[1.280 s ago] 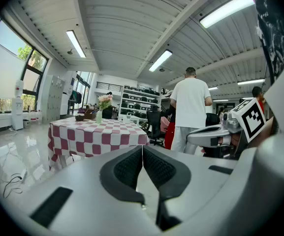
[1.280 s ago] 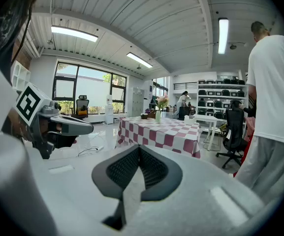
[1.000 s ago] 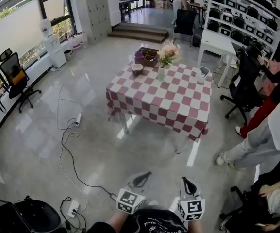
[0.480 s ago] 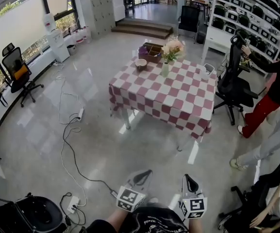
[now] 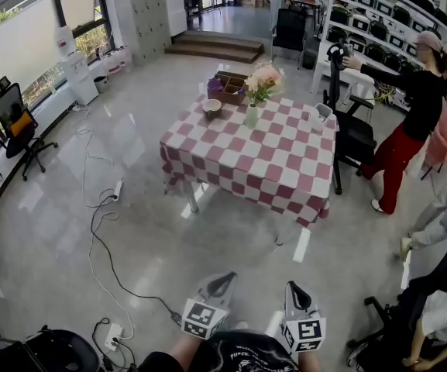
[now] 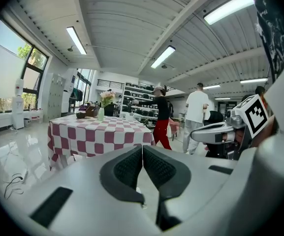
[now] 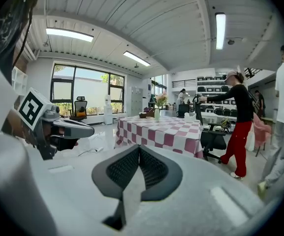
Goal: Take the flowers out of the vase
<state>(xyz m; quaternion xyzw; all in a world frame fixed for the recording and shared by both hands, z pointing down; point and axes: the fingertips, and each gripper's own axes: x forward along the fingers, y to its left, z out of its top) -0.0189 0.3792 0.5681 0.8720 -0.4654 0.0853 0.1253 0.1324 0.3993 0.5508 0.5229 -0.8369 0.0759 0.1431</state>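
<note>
The person stands well back from the table, out on the shiny floor (image 5: 146, 231), with both grippers held low and close to the body. The left gripper (image 5: 224, 280) has its fingers (image 6: 128, 169) pressed together with nothing between them. The right gripper (image 5: 293, 288) is the same, its fingers (image 7: 123, 169) closed tight on empty air. The two sit side by side, pointing toward the table.

The flowers (image 5: 263, 80), pale pink, stand in the vase (image 5: 252, 116), which is upright on the far side of the tabletop (image 5: 273, 169) under its red-and-white checked cloth. Just to the left of the vase is a small bowl (image 5: 212, 108), and behind that, at the far edge, a wooden box (image 5: 233, 90). A white cup (image 5: 321, 118) sits near the right-hand edge.

Off to the right of the table, a person in red trousers (image 5: 405, 122) reaches an arm out over a black office chair (image 5: 350, 134). A black cable (image 5: 103, 242) loops across the floor on the left, between the table and the person holding the grippers.
</note>
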